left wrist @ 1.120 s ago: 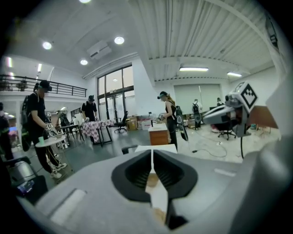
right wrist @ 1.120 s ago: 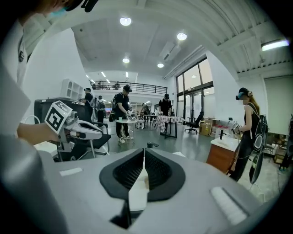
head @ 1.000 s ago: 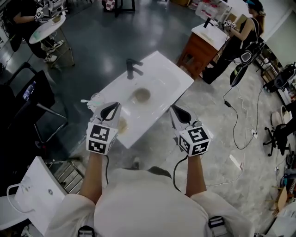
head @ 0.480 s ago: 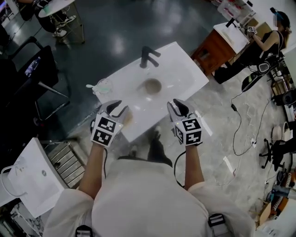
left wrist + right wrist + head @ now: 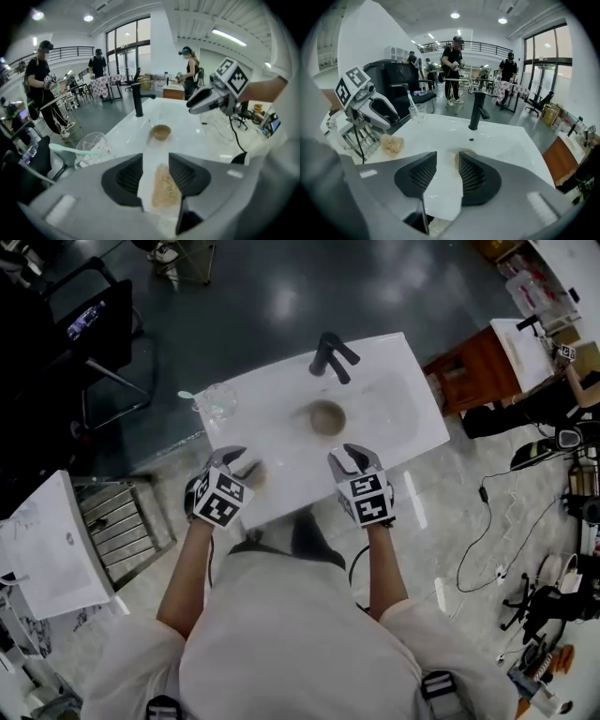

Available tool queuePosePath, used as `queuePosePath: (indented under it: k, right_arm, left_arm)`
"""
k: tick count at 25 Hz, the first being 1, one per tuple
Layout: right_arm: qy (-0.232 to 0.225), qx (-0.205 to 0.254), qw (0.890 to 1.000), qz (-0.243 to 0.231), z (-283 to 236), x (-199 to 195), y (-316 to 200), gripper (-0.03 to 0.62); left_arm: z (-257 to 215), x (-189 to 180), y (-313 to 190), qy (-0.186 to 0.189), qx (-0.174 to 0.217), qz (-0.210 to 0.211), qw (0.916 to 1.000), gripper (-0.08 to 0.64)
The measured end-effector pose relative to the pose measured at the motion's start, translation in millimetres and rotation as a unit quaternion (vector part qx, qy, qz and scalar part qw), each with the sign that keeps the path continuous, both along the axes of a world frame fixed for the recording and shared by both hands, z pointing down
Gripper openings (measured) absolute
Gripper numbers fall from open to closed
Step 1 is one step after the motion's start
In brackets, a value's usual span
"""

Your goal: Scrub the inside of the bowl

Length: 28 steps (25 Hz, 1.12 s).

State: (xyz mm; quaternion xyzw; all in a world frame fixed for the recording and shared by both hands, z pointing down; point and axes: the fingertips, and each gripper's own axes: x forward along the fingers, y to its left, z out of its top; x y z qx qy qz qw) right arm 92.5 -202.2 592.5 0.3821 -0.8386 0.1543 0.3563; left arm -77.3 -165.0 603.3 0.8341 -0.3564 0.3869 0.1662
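Note:
A small brown bowl [image 5: 326,416] sits upright in the basin of a white sink counter [image 5: 394,390], in front of a black faucet [image 5: 333,354]. A tan sponge [image 5: 253,474] lies on the counter's near left part. My left gripper [image 5: 236,457] hovers just over the sponge [image 5: 165,187], which shows between its jaws untouched. Those jaws have just been opening. My right gripper [image 5: 345,456] hangs over the counter's near edge, short of the bowl [image 5: 458,157]. Its jaws have also just been opening, with nothing between them. The right gripper view shows the sponge [image 5: 392,143] below the left gripper [image 5: 370,105].
A clear glass [image 5: 214,399] holding a green-handled brush [image 5: 70,150] stands at the counter's left end. A wooden cabinet [image 5: 478,362] is beyond the right end and cables [image 5: 487,521] trail on the floor. Several people [image 5: 454,65] stand further back.
Both grippers have come down from above the counter to its near edge. Their jaws went from shut to open. The left one now stands over the sponge.

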Motion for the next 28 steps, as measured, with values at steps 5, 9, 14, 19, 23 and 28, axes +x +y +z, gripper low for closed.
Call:
queuePosePath:
  k: [5,9,14,19,23,28]
  right_arm:
    - [0.006,-0.049,0.997,-0.058,43,-1,-32,0.155]
    - [0.004,-0.085,0.993,-0.084,74,-6,-52,0.162]
    - [0.006,-0.117,0.986,-0.116,110,-15,-69,0.173]
    - [0.027,-0.147,0.982,-0.114,145,-8,-79,0.176]
    - [0.049,-0.170,0.977,-0.120,167,-6,-82,0.196]
    - [0.086,-0.176,0.966,-0.171,192,-13,-83,0.209]
  left_arm:
    - [31,7,-7,-0.021,-0.040,-0.030,0.9985,0.179]
    - [55,8,-5,-0.027,-0.089,-0.029,0.9953,0.212]
    - [83,3,2,-0.053,-0.125,-0.046,0.9896,0.224]
    - [95,5,1,-0.042,-0.130,-0.088,0.9867,0.225]
    - [100,4,-1,-0.048,-0.134,-0.102,0.9845,0.225]
    - [101,2,2,-0.026,-0.143,-0.159,0.9765,0.204]
